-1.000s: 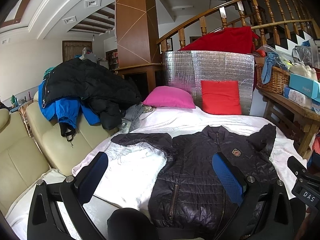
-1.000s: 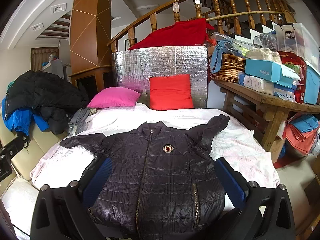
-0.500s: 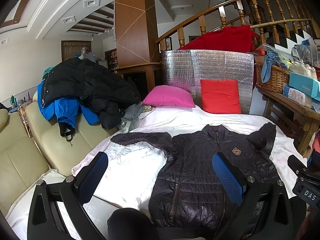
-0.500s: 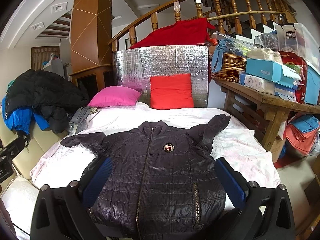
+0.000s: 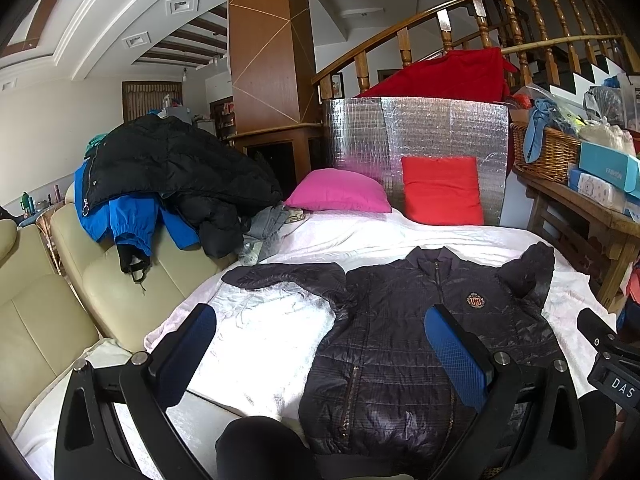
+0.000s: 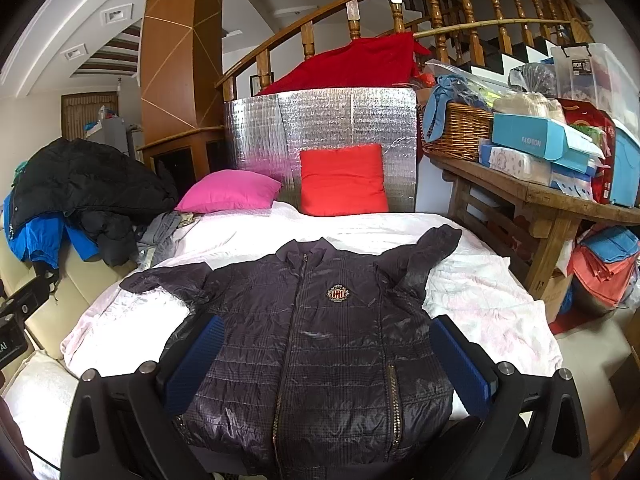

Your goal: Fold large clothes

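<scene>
Still unfolded: a light, slick jacket waiting on the bed

Plainly, the jacket is lying flat and zipped, front up, along the bed's near edge, collar pointing at the far edge, both sleeves spreading toward the side edges. Both the left claw and the right claw are hovering above it, jaws gaping wide and gripping nothing. The quilted shell is looking thin, soft and shiny, so it is probably weighing little and sliding easily. Pinching a sleeve cuff or the hem's corner seems the surest hold.
</scene>
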`<control>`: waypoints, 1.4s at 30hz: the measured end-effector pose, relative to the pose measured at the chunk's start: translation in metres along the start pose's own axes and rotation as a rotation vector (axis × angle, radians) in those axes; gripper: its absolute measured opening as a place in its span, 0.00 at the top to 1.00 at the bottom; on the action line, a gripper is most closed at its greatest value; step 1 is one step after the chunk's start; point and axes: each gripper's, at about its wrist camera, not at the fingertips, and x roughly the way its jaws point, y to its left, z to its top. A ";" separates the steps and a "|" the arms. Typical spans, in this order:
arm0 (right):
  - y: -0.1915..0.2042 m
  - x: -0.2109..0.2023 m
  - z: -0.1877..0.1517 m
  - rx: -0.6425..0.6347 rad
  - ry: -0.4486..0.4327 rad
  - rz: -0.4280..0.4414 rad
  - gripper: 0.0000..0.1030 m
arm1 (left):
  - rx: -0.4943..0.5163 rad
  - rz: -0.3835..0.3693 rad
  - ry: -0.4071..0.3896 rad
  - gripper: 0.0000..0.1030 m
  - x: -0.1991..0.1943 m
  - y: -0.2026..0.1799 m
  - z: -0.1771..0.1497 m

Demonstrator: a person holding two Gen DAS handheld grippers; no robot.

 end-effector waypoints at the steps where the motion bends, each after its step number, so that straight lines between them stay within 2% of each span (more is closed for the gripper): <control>1: 0.000 0.001 0.000 -0.002 0.001 0.000 0.00 | 0.001 0.001 -0.001 0.00 0.001 0.000 0.000; 5: -0.005 0.016 0.009 0.001 0.015 0.014 0.00 | 0.000 -0.020 0.017 0.00 0.019 -0.004 0.004; 9: -0.040 0.062 0.033 0.037 0.010 0.006 0.00 | -0.001 -0.064 0.106 0.00 0.083 -0.015 0.010; 13: -0.114 0.148 0.052 0.181 0.084 0.072 0.00 | -0.014 -0.062 0.282 0.00 0.206 -0.041 0.002; 15: -0.161 0.197 0.053 0.283 0.127 0.101 0.00 | -0.001 -0.027 0.349 0.00 0.267 -0.059 -0.013; 20: -0.264 0.303 0.041 0.553 0.199 0.144 0.00 | -0.046 -0.029 0.483 0.00 0.371 -0.089 -0.042; 23: -0.312 0.357 0.035 0.693 0.196 0.145 0.00 | -0.024 -0.030 0.521 0.00 0.407 -0.108 -0.051; 24: -0.331 0.383 0.034 0.750 0.193 0.173 0.00 | -0.011 -0.033 0.529 0.00 0.414 -0.113 -0.054; 29: -0.383 0.482 0.033 0.871 0.243 0.177 0.05 | 0.102 -0.048 0.648 0.00 0.449 -0.143 -0.076; 31: -0.401 0.516 0.028 0.944 0.251 0.191 0.14 | 0.128 -0.038 0.642 0.00 0.452 -0.153 -0.078; 32: -0.407 0.531 0.025 0.977 0.261 0.207 0.25 | 0.127 -0.040 0.639 0.00 0.453 -0.154 -0.078; 33: -0.412 0.548 0.021 1.007 0.284 0.218 0.32 | 0.121 -0.043 0.642 0.00 0.454 -0.156 -0.078; 34: -0.414 0.561 0.018 1.028 0.312 0.223 0.35 | 0.109 -0.045 0.643 0.00 0.455 -0.156 -0.079; 36: -0.413 0.578 0.018 1.021 0.333 0.220 0.69 | 0.065 -0.055 0.630 0.00 0.456 -0.153 -0.083; 37: -0.412 0.580 0.021 1.010 0.323 0.223 0.72 | 0.058 -0.058 0.628 0.00 0.455 -0.151 -0.084; 39: -0.401 0.569 0.038 0.942 0.279 0.176 0.80 | 0.062 -0.058 0.637 0.00 0.454 -0.152 -0.083; 42: -0.367 0.536 0.077 0.796 0.199 0.165 0.80 | 0.063 -0.071 0.664 0.00 0.456 -0.150 -0.077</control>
